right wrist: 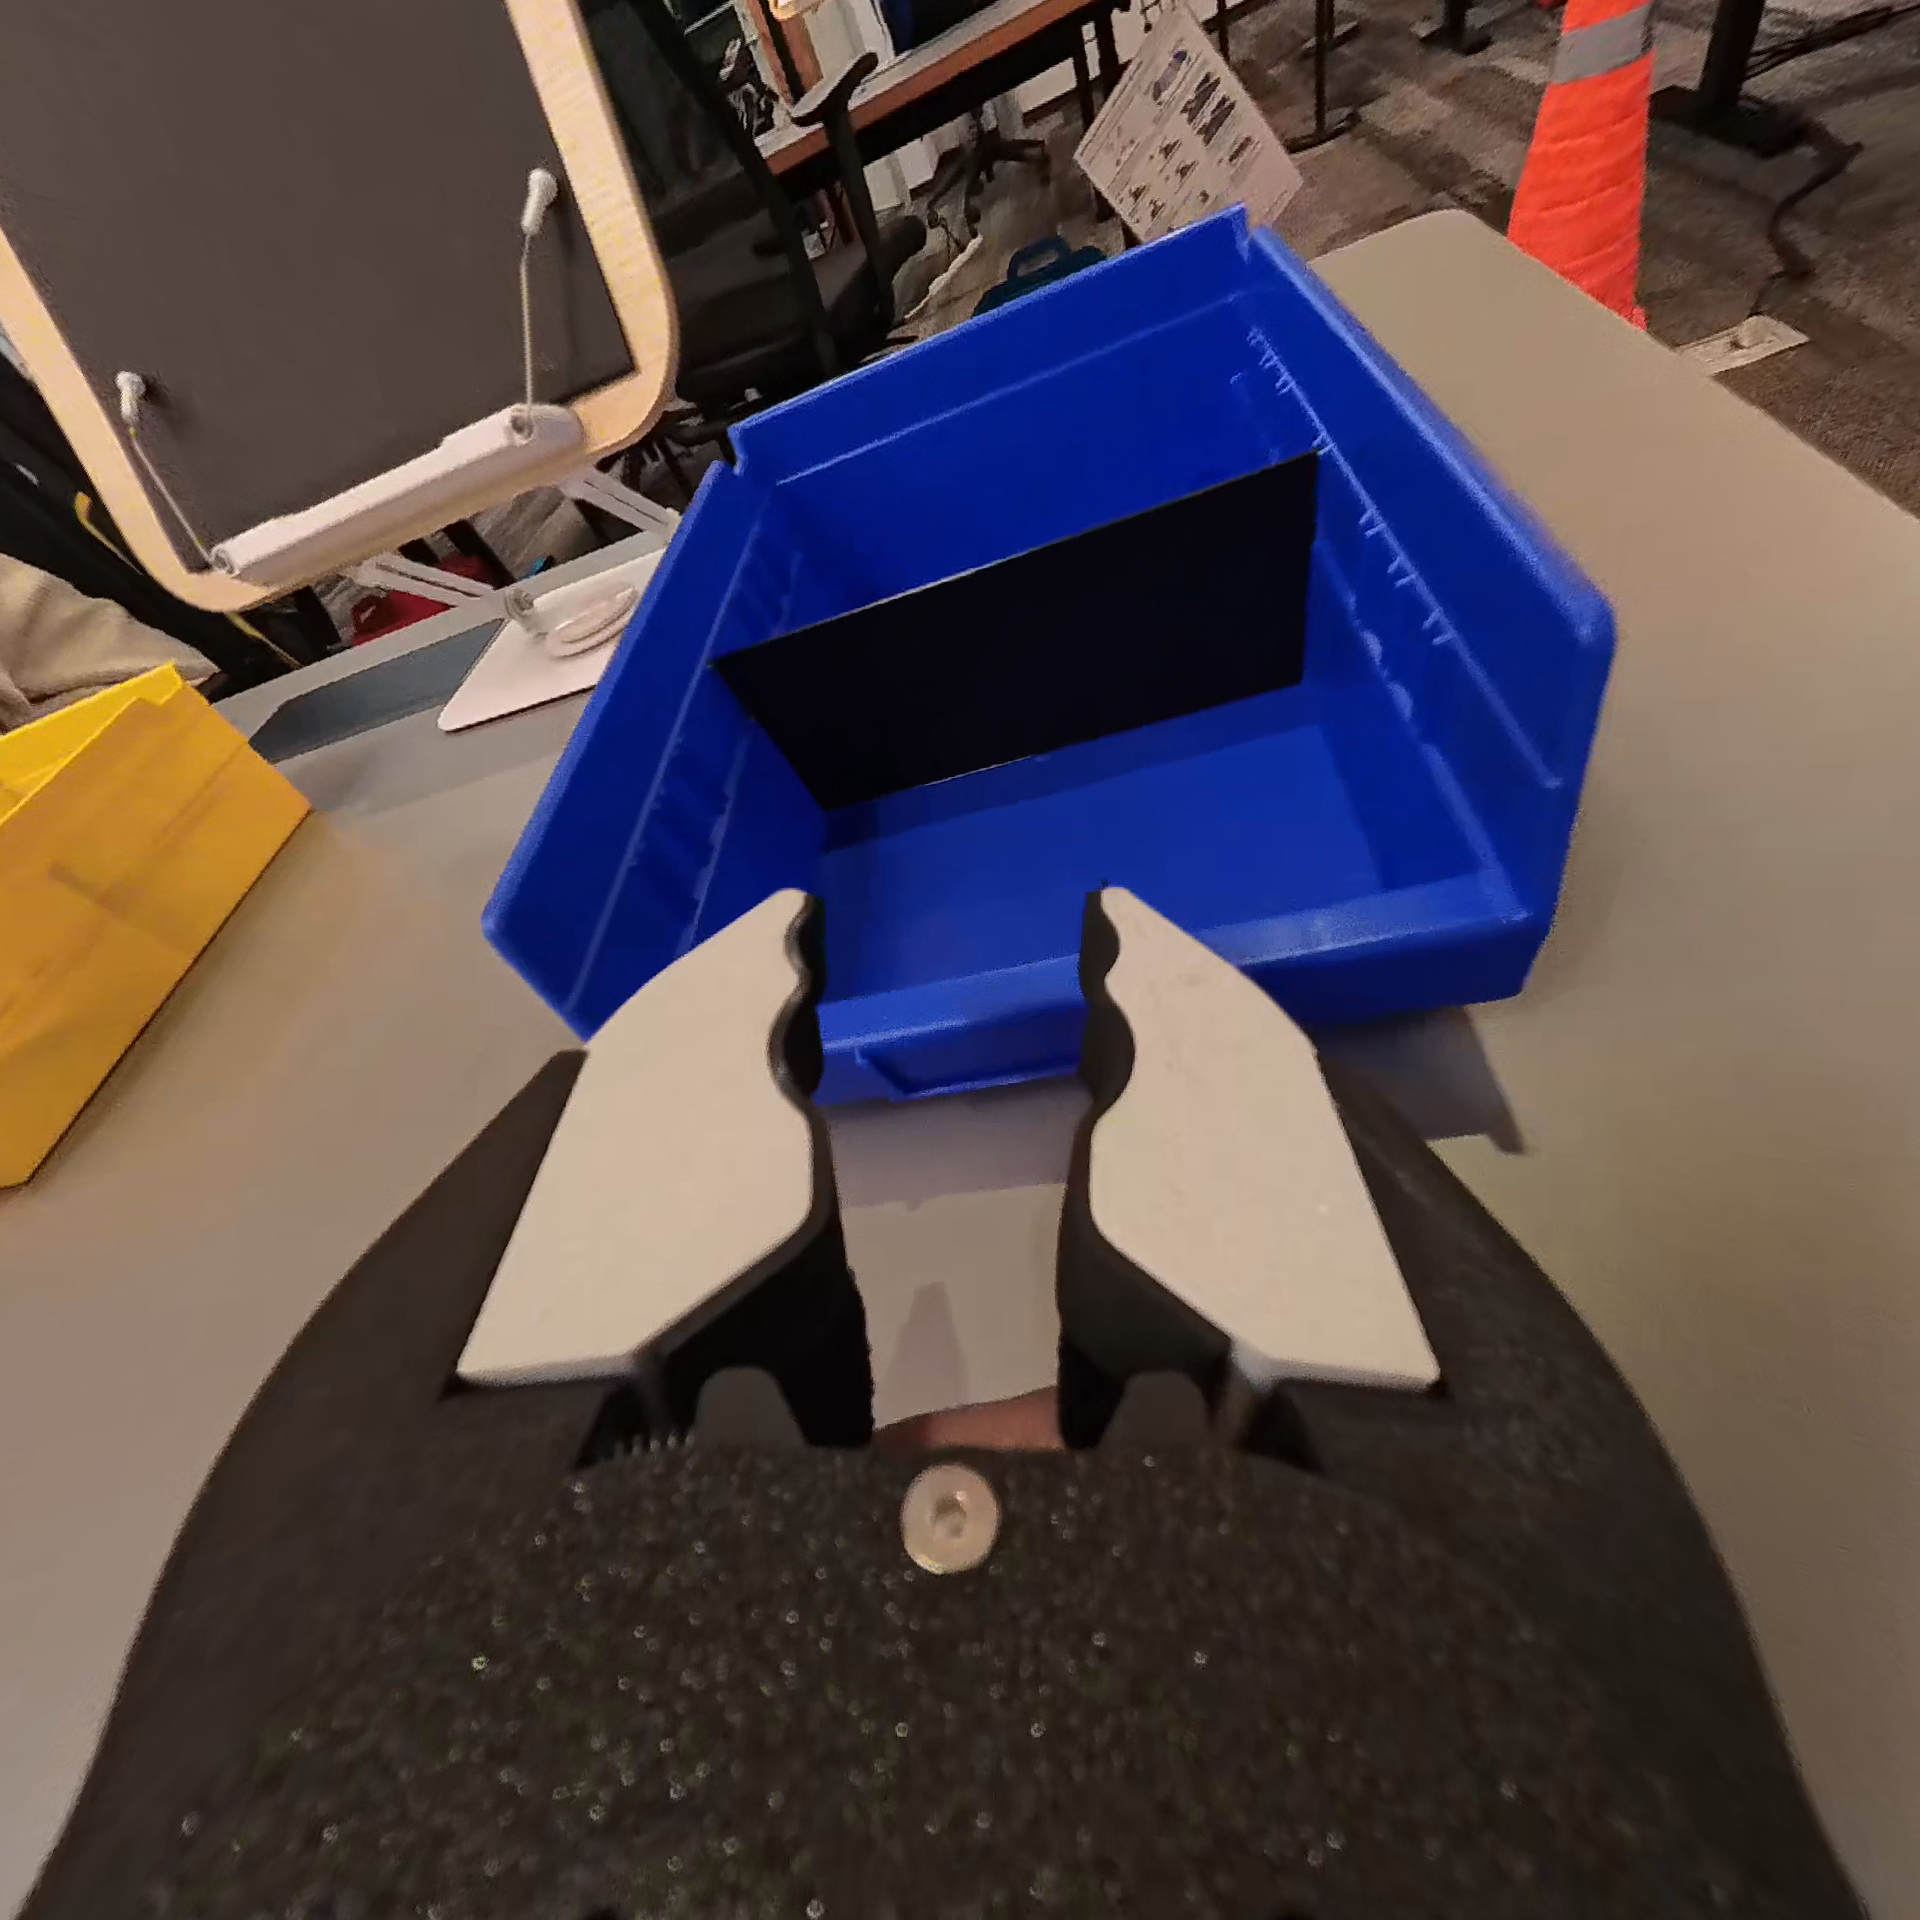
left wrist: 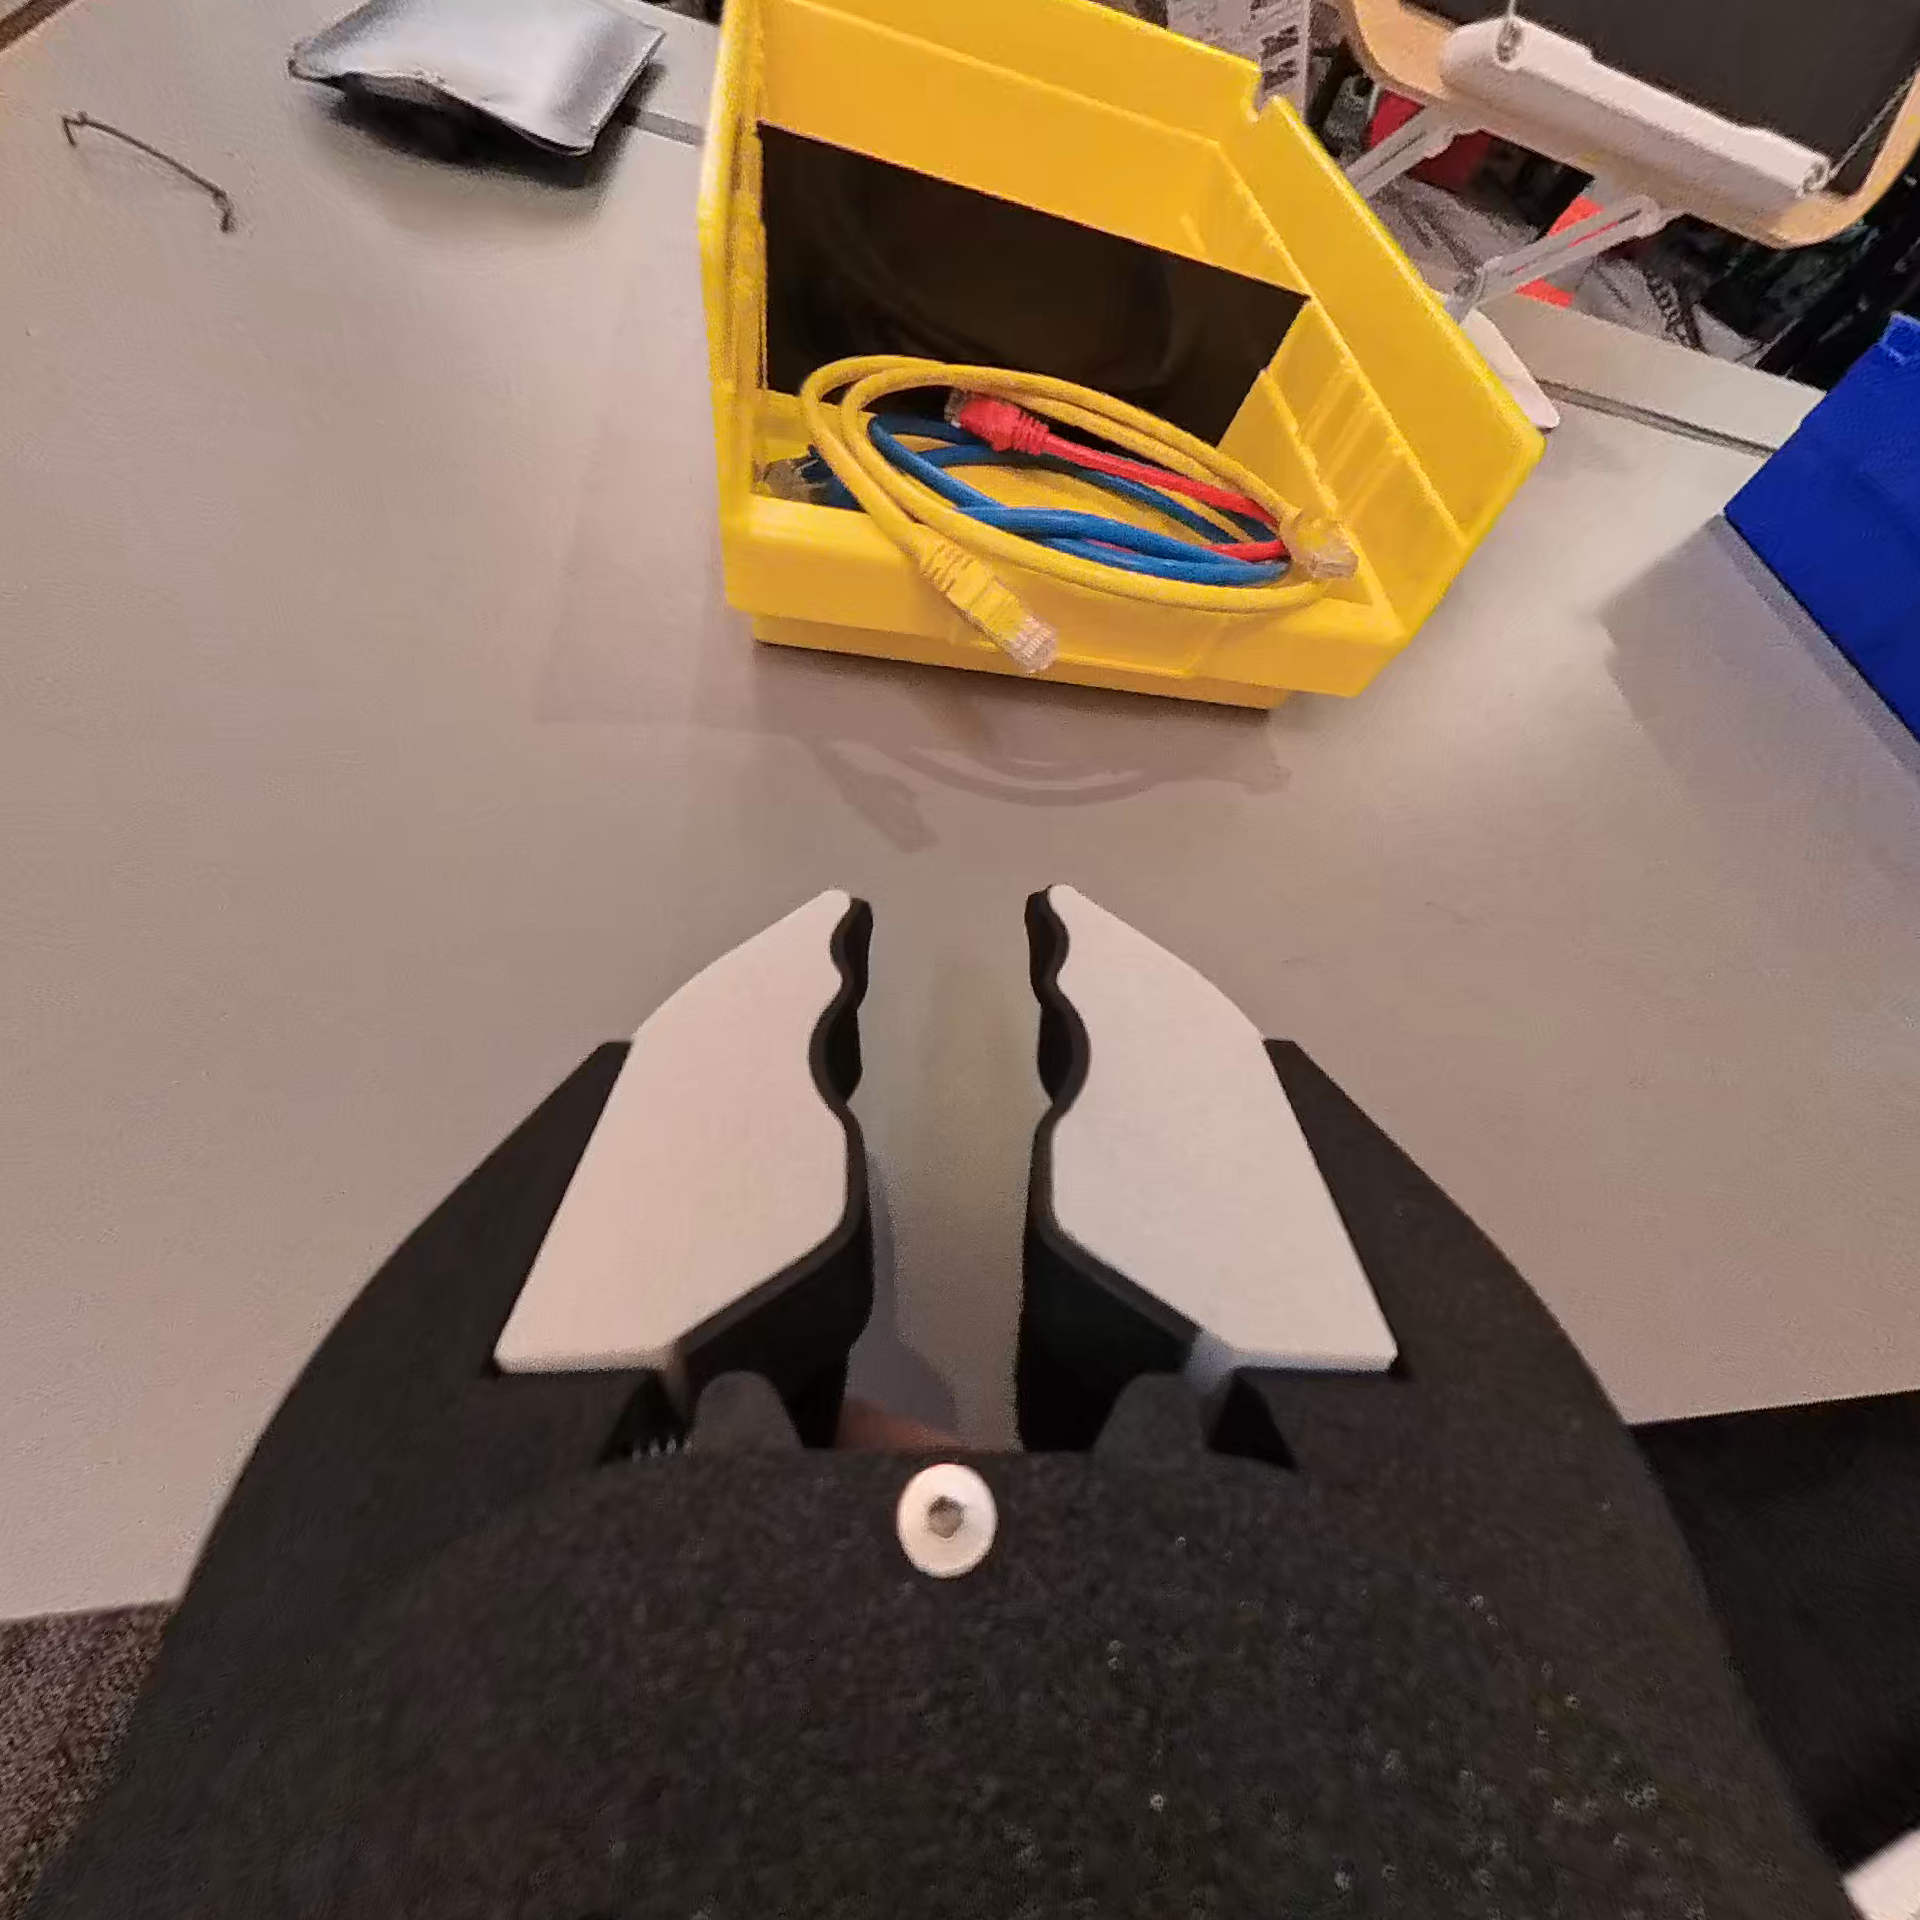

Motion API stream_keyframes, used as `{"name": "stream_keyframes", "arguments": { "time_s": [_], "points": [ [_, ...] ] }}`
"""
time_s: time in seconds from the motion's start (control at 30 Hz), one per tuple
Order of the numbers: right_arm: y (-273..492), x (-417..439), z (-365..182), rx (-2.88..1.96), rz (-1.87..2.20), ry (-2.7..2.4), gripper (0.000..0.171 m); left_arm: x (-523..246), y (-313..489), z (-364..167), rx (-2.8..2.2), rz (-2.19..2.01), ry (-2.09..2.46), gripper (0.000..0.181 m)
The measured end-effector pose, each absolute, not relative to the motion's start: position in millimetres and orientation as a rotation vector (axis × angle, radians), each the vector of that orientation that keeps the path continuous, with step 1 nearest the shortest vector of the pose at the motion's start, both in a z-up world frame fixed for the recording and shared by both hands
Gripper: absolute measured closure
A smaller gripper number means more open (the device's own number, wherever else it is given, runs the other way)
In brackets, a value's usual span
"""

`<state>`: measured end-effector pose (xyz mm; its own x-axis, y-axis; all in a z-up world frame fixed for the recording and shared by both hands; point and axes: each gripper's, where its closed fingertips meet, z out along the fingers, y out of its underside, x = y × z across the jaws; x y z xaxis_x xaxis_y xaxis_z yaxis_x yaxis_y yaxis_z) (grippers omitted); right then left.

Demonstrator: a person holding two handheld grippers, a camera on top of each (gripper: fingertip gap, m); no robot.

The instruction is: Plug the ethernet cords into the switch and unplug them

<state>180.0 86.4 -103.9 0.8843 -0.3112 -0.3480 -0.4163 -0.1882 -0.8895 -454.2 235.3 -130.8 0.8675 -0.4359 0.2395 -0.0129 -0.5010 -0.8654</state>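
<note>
A yellow bin (left wrist: pixel 1382 499) stands on the grey table and holds coiled ethernet cords: a yellow cord (left wrist: pixel 1039 561), a blue cord (left wrist: pixel 1039 514) and a red cord (left wrist: pixel 1060 442). One clear plug of the yellow cord (left wrist: pixel 1023 636) hangs over the bin's front lip. My left gripper (left wrist: pixel 948 914) is open and empty, above the table some way in front of the bin. My right gripper (right wrist: pixel 951 925) is open and empty, just in front of an empty blue bin (right wrist: pixel 1455 665). No switch is in view.
A black pouch (left wrist: pixel 478 73) and a thin bent wire (left wrist: pixel 145 166) lie at the far left of the table (left wrist: pixel 364 623). The yellow bin's corner (right wrist: pixel 114 883) shows left of the blue bin. A framed panel on a white stand (right wrist: pixel 312 312) and an orange cone (right wrist: pixel 1590 145) are behind the table. The grippers' ends are close to 65 centimetres from one another.
</note>
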Motion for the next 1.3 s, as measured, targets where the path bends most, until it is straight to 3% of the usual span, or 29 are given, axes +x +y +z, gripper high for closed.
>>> {"name": "stream_keyframes", "arguments": {
  "time_s": [0.53,0.93,1.03,1.3],
  "points": [
    [64.5,147.5,-119.7,-1.930,-0.043,0.361,0.124,-400.2,257.5,-126.0,-1.997,-0.606,0.491,0.151],
    [29.7,131.2,-139.0,-2.039,-0.199,0.236,0.124,-400.4,315.0,-129.0,-2.063,-0.822,0.126,0.134],
    [22.3,135.5,-139.9,-2.037,-0.193,0.268,0.124,-392.7,320.0,-131.3,-2.092,-0.910,0.105,0.148],
    [17.2,139.2,-143.4,-2.054,-0.206,0.290,0.125,-387.1,327.0,-136.3,-2.140,-1.005,-0.038,0.165]
  ]
}}
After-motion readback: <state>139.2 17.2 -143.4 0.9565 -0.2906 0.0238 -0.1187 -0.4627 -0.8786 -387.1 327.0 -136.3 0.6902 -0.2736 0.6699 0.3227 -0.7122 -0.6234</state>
